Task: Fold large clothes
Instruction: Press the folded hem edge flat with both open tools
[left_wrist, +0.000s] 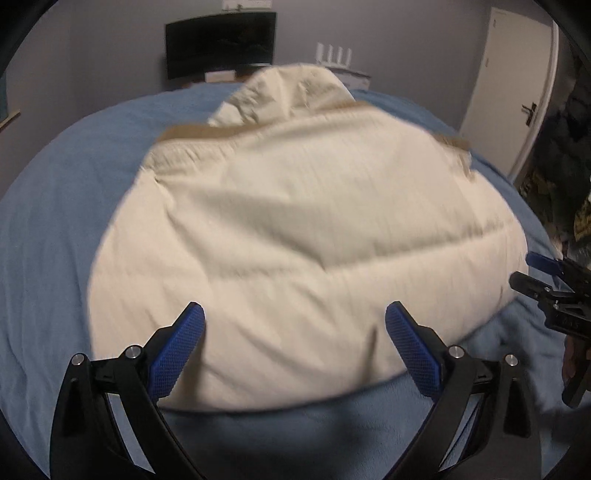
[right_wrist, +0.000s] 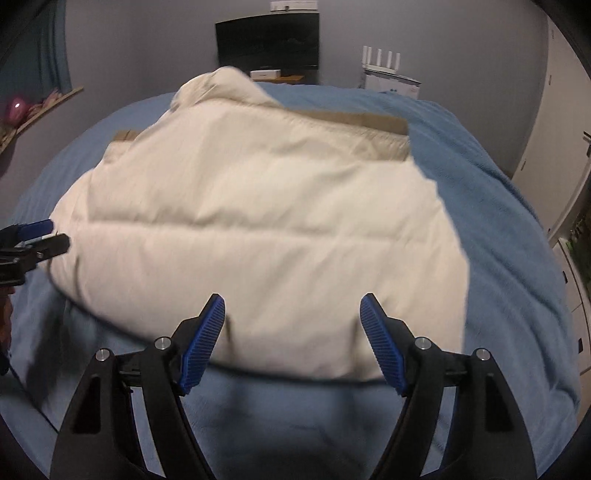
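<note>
A cream padded jacket (left_wrist: 295, 229) is lying folded on a blue bedspread (left_wrist: 55, 206), both grippers hanging over its near edge.

Left gripper (left_wrist: 295, 325) and right gripper (right_wrist: 293, 314) are gaping wide, holding nothing; the fold looks laid, and smoothing or a further fold likely comes next.

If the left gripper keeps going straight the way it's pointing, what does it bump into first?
Most likely the cream puffy jacket lying on the blue blanket. The open left gripper points down at its near edge, though depth is hard to judge.
</note>
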